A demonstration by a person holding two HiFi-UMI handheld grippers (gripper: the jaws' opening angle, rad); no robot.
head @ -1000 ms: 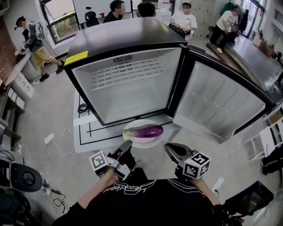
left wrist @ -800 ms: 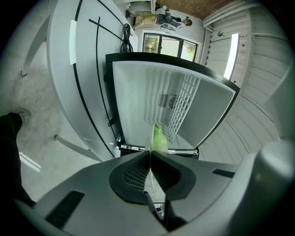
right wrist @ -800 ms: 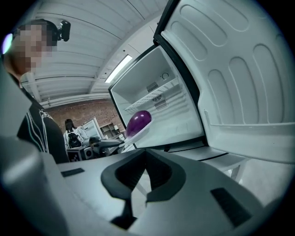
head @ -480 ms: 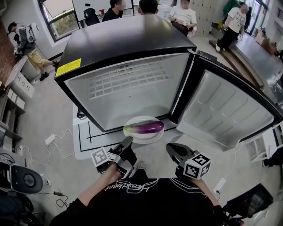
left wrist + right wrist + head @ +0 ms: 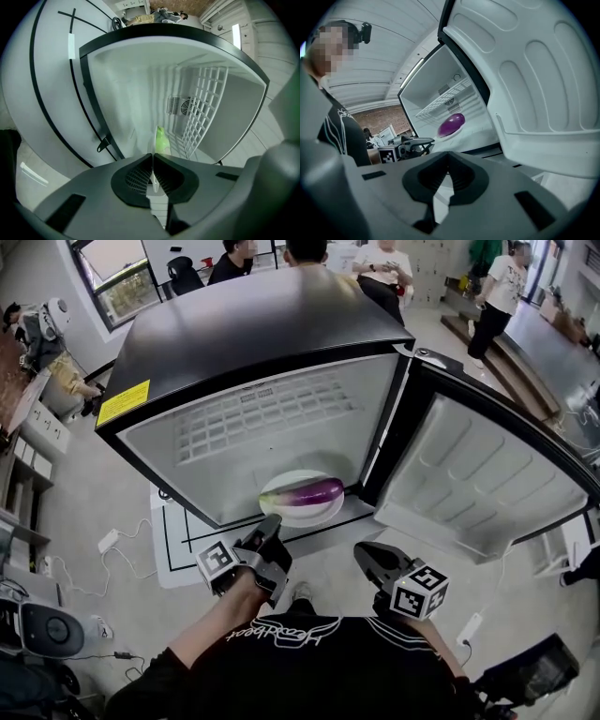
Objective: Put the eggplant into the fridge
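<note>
At the far left a person (image 5: 67,373) is seen. A power strip (image 5: 106,540) with a white cable lies on the floor beside a white mat (image 5: 173,545) marked with black lines, at the foot of the fridge (image 5: 262,324).

The left gripper (image 5: 272,521) is held just in front of the fridge mouth. Its jaws are clamped on the near rim of a white plate (image 5: 305,517), which is seen edge-on between the pads in the left gripper view. The eggplant (image 5: 309,492) is carried on that plate. It lies crosswise with its green stem to the left, at the lower front edge of the cavity. Whether the plate touches the fridge floor cannot be told.

A wire shelf (image 5: 272,409) is set across the cavity above the eggplant. The door (image 5: 469,474) is swung wide to the right. The right gripper (image 5: 361,554) is held to the lower right of the plate and apart from it, its jaws pressed together with nothing between them. Four more people (image 5: 380,259) are seen beyond the fridge.

Counted: one eggplant, one plate, one fridge, one shelf, one door, two grippers, five people.
</note>
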